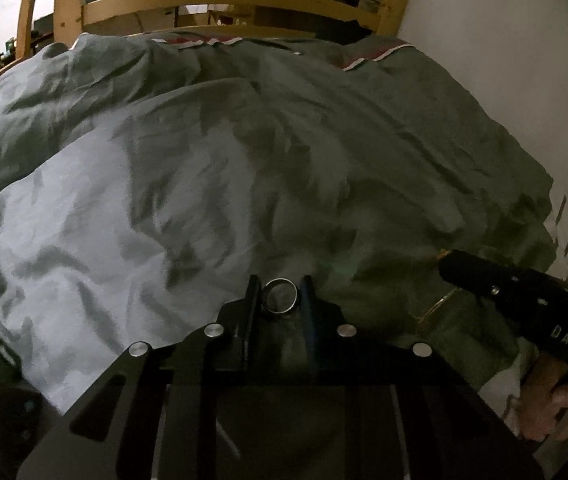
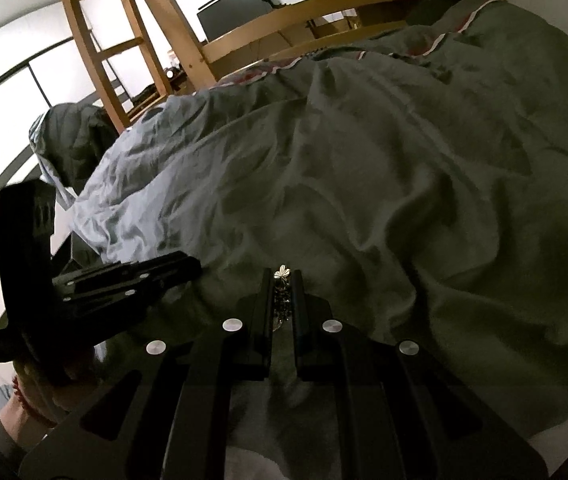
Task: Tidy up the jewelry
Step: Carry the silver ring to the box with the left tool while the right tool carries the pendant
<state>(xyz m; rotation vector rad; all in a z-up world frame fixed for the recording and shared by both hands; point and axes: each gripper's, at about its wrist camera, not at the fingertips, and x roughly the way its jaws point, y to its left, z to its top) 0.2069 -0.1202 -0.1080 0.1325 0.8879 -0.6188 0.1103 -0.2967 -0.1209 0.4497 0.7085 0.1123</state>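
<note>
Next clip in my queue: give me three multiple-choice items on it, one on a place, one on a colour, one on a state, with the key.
1. Where is the ring?
A. Between the fingers of the left gripper
B. On the wooden bed rail
C. In the person's bare hand

2. What colour is the chain on the duvet?
A. Red
B. Gold
C. Blue

3. How does the right gripper stand?
A. Wide open, nothing in it
B. Out of sight
C. Shut on a flower charm piece

Key:
1 A, the silver band sits between the two black fingers in the left wrist view.
2 B, a thin gold line lies on the grey-green cloth beside the right gripper.
3 C, the fingers stand close together with the small flower at their tips.
</note>
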